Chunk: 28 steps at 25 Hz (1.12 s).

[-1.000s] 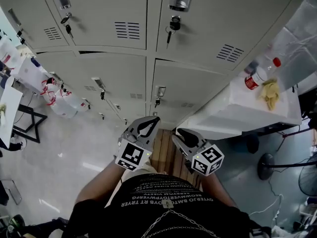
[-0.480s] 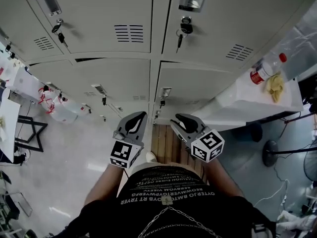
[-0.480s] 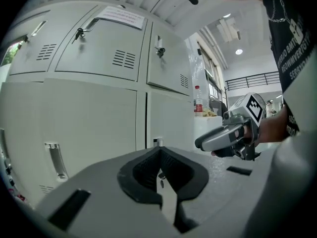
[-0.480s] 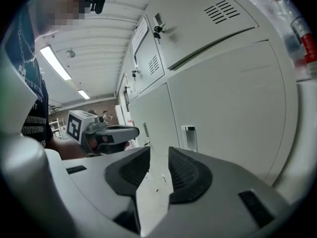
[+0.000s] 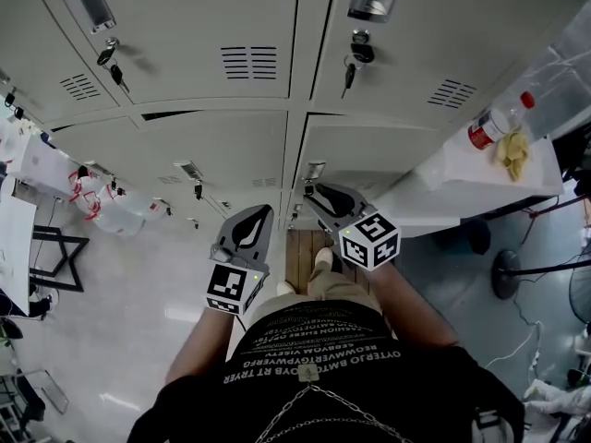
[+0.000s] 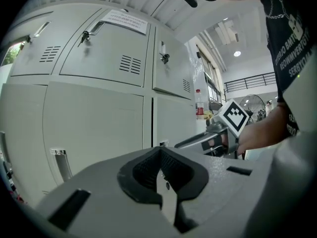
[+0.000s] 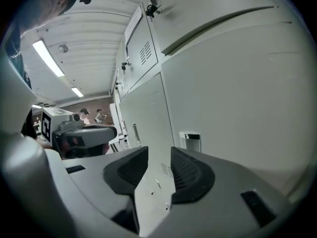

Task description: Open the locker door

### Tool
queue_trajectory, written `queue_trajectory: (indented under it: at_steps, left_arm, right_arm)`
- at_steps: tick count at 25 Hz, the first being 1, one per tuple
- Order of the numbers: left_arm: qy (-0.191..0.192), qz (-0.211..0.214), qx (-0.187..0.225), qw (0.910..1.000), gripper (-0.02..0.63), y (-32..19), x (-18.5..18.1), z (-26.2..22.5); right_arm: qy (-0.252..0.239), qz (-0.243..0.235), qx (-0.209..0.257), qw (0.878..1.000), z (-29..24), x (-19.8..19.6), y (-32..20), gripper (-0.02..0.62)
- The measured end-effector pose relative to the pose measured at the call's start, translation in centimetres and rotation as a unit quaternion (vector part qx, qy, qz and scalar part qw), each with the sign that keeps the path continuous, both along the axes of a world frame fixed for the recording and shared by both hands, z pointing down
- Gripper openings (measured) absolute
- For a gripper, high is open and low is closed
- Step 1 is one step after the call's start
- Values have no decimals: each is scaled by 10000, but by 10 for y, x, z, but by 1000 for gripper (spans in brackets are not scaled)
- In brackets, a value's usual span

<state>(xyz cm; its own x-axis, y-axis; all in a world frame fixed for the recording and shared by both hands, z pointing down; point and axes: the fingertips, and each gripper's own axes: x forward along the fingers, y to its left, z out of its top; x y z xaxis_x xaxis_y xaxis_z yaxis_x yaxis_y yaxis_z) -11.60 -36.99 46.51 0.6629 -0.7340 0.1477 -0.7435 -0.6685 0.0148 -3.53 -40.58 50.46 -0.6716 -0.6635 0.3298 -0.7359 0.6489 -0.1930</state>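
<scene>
Well, my right gripper (image 5: pixel 319 197) is raised toward the lower right locker door (image 5: pixel 379 150), and its jaws are opening – in the right gripper view (image 7: pixel 159 155) nothing stands in the gap between them, only the pale door panel (image 7: pixel 237 98) beyond. The door's small metal handle (image 7: pixel 190 137) shows just above and to the right of that gap, near the jaws but not touching them; from the head view the handle (image 5: pixel 315 170) sits just beyond the tip of that gripper. The door itself looks closed, flush with its frame. My left gripper (image 5: pixel 259 218) hangs lower and to the left, near the other one, its jaws pressed together with nothing in them – the left gripper view (image 6: pixel 159 151) shows the pads meeting. Above the door, a key (image 5: pixel 349 70) hangs from the lock of the upper locker. Off to the right a white desk (image 5: pixel 434 197) butts against the lockers, carrying a bottle (image 5: pixel 494 125) with a red cap.
</scene>
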Motion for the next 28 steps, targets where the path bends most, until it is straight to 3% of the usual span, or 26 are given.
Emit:
queue_trajectory:
  at_steps: [11, 21, 28]
  left_arm:
    - [-128, -418, -158, 9989, -6, 14, -32, 14]
    - [-254, -562, -142, 9980, -6, 22, -33, 13]
    - [-297, -575, -173, 9978, -6, 26, -36, 16]
  right_arm:
    - [39, 427, -248, 9988, 21, -14, -34, 154]
    - [22, 965, -215, 9951, 20, 2, -56, 197]
    - [-61, 1022, -404, 9939, 31, -9, -73, 219]
